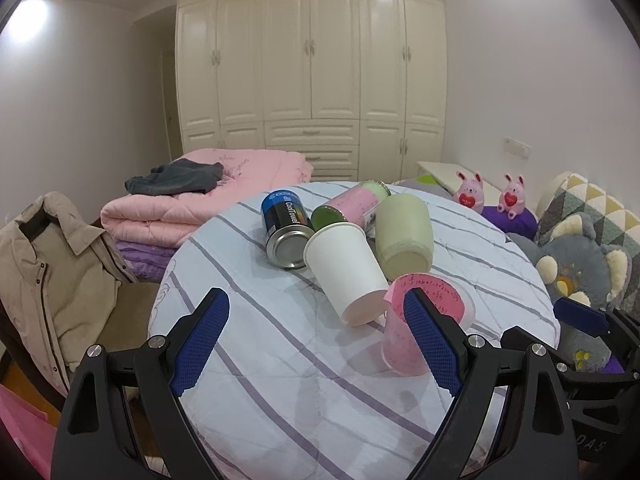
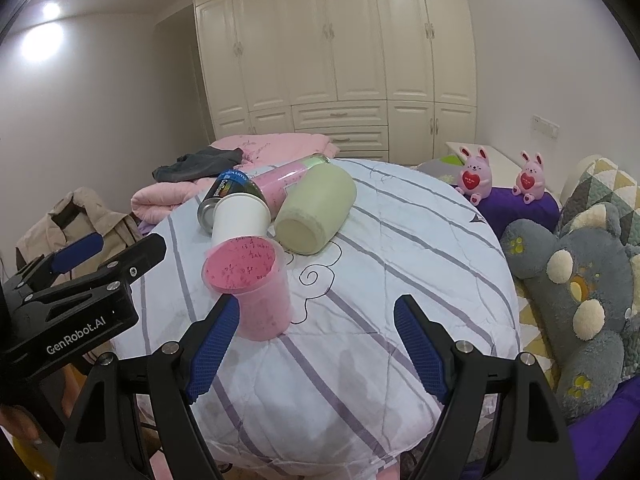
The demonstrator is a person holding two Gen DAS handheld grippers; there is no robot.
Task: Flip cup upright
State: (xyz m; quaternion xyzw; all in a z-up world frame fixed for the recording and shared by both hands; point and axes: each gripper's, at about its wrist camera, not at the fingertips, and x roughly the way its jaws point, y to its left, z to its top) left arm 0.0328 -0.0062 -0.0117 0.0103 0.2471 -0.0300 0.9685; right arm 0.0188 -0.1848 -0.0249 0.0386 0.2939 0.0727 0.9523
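Note:
A pink translucent cup [image 2: 256,288] stands upright, mouth up, on the round striped table [image 2: 400,280]; in the left wrist view the cup [image 1: 400,344] is partly behind my right finger. A white paper cup [image 1: 344,272] lies on its side just beyond it, also in the right wrist view [image 2: 240,216]. My left gripper [image 1: 316,340] is open and empty, its jaws over the table near the pink cup. My right gripper [image 2: 316,344] is open and empty, its left finger [image 2: 212,352] in front of the pink cup's base.
A blue can [image 1: 286,228], a pink-green bottle [image 1: 352,204] and a pale green jar [image 1: 404,232] lie on their sides behind the cups. A chair with a beige coat [image 1: 60,272] stands left. Plush toys [image 2: 580,292] lie right. Folded pink quilt [image 1: 208,192] behind.

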